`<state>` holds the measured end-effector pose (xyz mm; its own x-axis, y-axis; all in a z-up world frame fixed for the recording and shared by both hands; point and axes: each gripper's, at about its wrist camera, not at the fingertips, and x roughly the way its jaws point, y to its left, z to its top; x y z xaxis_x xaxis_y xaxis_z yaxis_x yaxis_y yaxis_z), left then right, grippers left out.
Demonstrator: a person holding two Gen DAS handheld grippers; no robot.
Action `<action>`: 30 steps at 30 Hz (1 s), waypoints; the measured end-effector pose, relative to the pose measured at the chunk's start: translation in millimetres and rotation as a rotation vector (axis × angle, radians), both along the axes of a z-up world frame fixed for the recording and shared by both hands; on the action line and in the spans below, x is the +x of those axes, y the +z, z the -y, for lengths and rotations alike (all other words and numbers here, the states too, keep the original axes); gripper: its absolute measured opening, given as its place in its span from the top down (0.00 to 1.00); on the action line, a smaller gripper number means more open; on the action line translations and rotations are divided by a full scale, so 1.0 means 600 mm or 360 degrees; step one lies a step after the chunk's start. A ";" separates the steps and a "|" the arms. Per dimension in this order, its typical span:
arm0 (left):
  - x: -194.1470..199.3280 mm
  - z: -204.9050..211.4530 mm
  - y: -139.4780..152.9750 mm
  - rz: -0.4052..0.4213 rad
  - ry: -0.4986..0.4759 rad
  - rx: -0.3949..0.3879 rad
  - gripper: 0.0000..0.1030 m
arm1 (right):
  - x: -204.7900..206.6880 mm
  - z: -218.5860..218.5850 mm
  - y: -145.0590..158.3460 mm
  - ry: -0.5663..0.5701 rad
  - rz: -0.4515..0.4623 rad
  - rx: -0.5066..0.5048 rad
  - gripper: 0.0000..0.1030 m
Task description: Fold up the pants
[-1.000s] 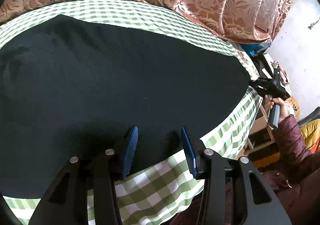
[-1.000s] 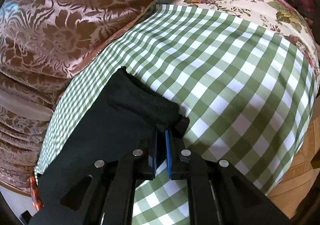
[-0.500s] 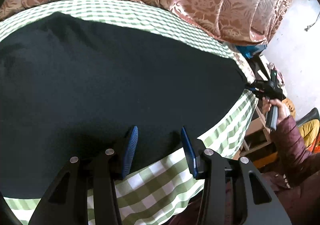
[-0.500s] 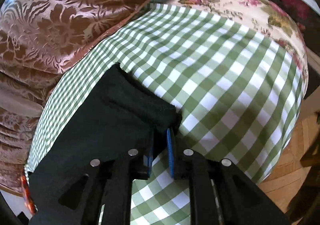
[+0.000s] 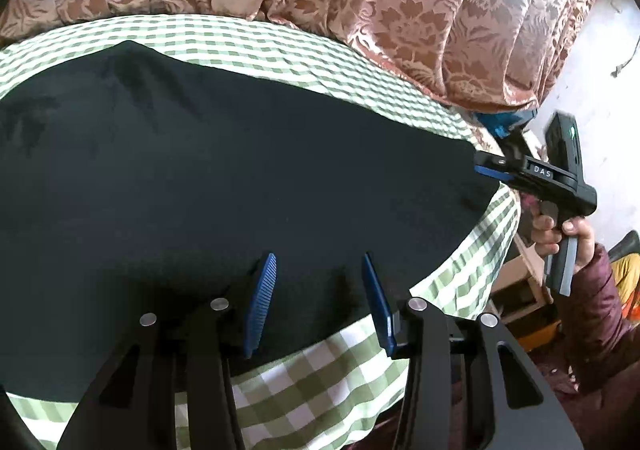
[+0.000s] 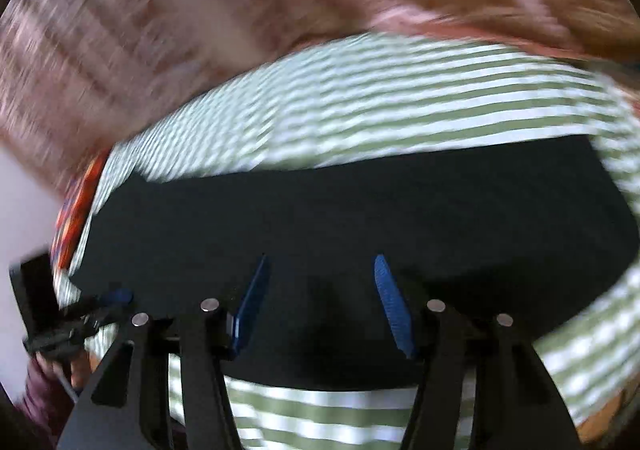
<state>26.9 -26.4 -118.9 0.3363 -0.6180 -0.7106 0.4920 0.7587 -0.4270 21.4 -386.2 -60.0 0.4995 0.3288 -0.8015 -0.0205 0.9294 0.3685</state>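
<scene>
In the left wrist view, the dark, nearly black cloth pants (image 5: 224, 185) lie spread flat across the green-and-white checked tablecloth (image 5: 320, 382), filling the frame from nine o'clock over to three o'clock. The left gripper (image 5: 316, 302) sits at six o'clock with its blue ribbed pads (image 5: 260, 306) spread apart over the near hem of the pants; nothing is pinched between them. At three o'clock the right gripper (image 5: 486, 165), black with a printed label, sits at the far tip of the pants, gripped by a hand (image 5: 560, 230) in a maroon sleeve (image 5: 596, 314). Its jaws are too small here to read. A pink-and-brown floral brocade curtain (image 5: 400, 9) hangs from ten to two o'clock.

The right wrist view is smeared by motion. The right gripper (image 6: 320, 298) at six o'clock has its jaws opening, the blue pads (image 6: 394, 310) standing apart above the pants (image 6: 360, 209), which run as a dark band from nine to three o'clock over the tablecloth (image 6: 400, 101). No cloth is caught between the pads. At eight o'clock the left gripper (image 6: 104, 304) shows at the corner of the pants, blurred. The curtain (image 6: 200, 9) fills the top.
</scene>
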 end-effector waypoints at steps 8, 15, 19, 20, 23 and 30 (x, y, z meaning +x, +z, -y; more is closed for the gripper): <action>-0.034 -0.027 -0.023 -0.0019 -0.0014 0.0018 0.58 | -0.083 -0.052 -0.062 0.0339 -0.0084 -0.0186 0.49; -0.019 -0.074 0.004 0.0073 0.0237 -0.0013 0.58 | -0.052 -0.053 -0.020 0.0341 -0.0039 -0.0125 0.49; -0.005 -0.117 0.004 0.0109 0.0412 0.0021 0.58 | -0.004 -0.079 0.007 0.0376 0.0047 0.0137 0.51; -0.002 -0.125 0.003 0.0105 0.0442 0.0025 0.58 | 0.010 -0.092 0.010 0.0403 0.0055 0.0210 0.54; 0.004 -0.148 0.000 0.0110 0.0515 0.0053 0.58 | 0.067 -0.156 0.021 0.0531 0.0080 0.0386 0.65; -0.001 -0.182 -0.013 0.0110 0.0555 0.0060 0.58 | 0.223 -0.295 0.027 0.0747 0.0005 0.0734 0.57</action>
<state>26.3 83.0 -126.4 0.5706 -0.4312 -0.6989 0.2272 0.9007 -0.3702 154.9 -209.1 -43.9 0.2217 0.8216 -0.5251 -0.3872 0.5684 0.7259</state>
